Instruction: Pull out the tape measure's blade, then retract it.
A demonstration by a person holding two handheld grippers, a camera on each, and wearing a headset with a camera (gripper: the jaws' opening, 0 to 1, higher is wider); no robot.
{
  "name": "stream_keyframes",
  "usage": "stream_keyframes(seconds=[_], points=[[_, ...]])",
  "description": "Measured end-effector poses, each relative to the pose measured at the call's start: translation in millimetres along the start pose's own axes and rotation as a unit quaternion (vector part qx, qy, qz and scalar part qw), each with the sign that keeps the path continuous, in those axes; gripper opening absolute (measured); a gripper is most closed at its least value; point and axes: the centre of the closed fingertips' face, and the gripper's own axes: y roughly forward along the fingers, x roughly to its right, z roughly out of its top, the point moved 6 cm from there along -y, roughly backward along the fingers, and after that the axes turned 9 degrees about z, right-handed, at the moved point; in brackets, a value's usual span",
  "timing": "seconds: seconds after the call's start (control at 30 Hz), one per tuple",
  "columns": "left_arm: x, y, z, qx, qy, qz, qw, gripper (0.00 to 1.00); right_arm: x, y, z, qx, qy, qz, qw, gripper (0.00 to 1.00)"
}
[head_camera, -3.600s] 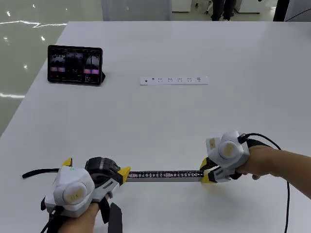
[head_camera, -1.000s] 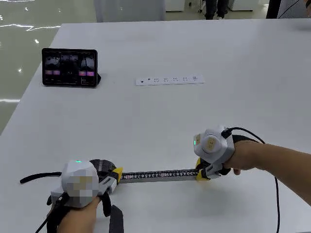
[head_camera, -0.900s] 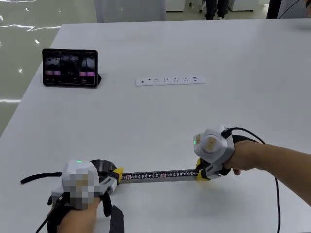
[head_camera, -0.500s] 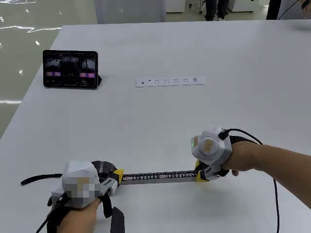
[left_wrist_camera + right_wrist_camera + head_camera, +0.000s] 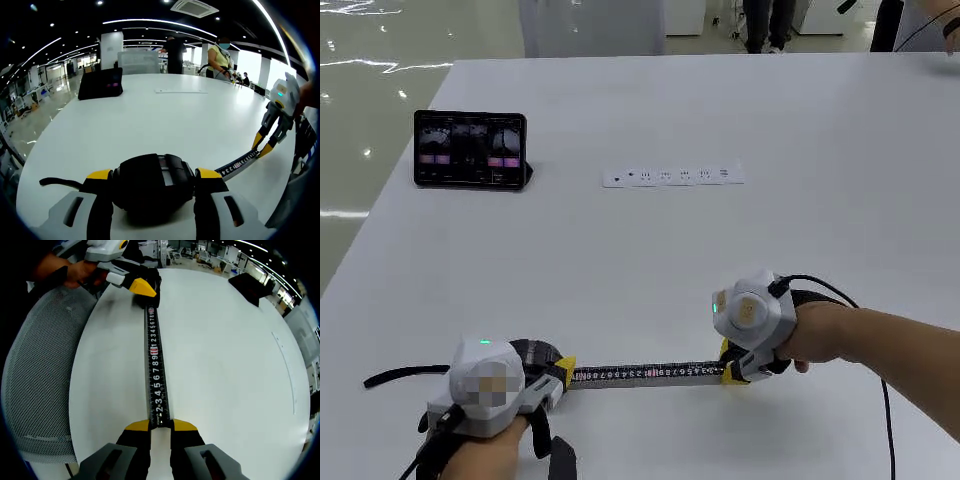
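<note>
The black tape measure case (image 5: 533, 354) lies on the white table (image 5: 650, 270) near its front edge, and my left gripper (image 5: 552, 374) is shut on it. In the left gripper view the case (image 5: 152, 182) sits squeezed between the yellow-tipped jaws of the left gripper (image 5: 152, 175). The blade (image 5: 645, 374) runs out flat to the right, numbers up. My right gripper (image 5: 728, 372) is shut on the blade's end. In the right gripper view the blade (image 5: 154, 360) leads from the right gripper (image 5: 160, 426) straight to the case (image 5: 152, 299).
A dark tablet (image 5: 470, 150) stands at the far left and a white power strip (image 5: 673, 177) lies mid-table. A black strap (image 5: 392, 378) trails left from the case. A grey mesh surface (image 5: 35, 370) lies beside the table's edge. People stand beyond the far end (image 5: 220, 57).
The head camera has shifted a little. Both grippers keep their grips, and the length of blade showing looks about the same.
</note>
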Motion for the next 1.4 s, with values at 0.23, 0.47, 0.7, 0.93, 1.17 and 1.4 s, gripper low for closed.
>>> stream_keyframes(seconds=[0.23,0.47,0.7,0.93,1.17,1.4], points=[[-0.4,0.4,0.1,-0.001,0.0,-0.001,1.0,0.61,-0.3,1.6,3.1,0.001,-0.003,-0.001,1.0,0.1],[-0.7,0.4,0.2,0.0,0.0,-0.001,1.0,0.61,-0.3,2.5,5.4,0.001,-0.011,-0.003,0.9999,0.1],[-0.7,0.2,0.2,-0.001,0.0,-0.001,1.0,0.61,-0.3,3.9,9.1,-0.002,-0.014,-0.005,0.9999,0.1],[-0.5,-0.4,0.4,-0.002,0.0,-0.001,1.0,0.61,-0.2,4.8,11.5,-0.001,-0.02,-0.004,0.9998,0.11],[-0.3,-0.6,0.7,-0.002,0.0,-0.001,1.0,0.61,-0.4,5.7,13.2,0.008,-0.027,-0.002,0.9996,0.11],[-0.2,-0.4,0.7,-0.002,-0.001,-0.001,1.0,0.61,-0.1,7.1,16.3,0.01,-0.023,-0.002,0.9997,0.11]])
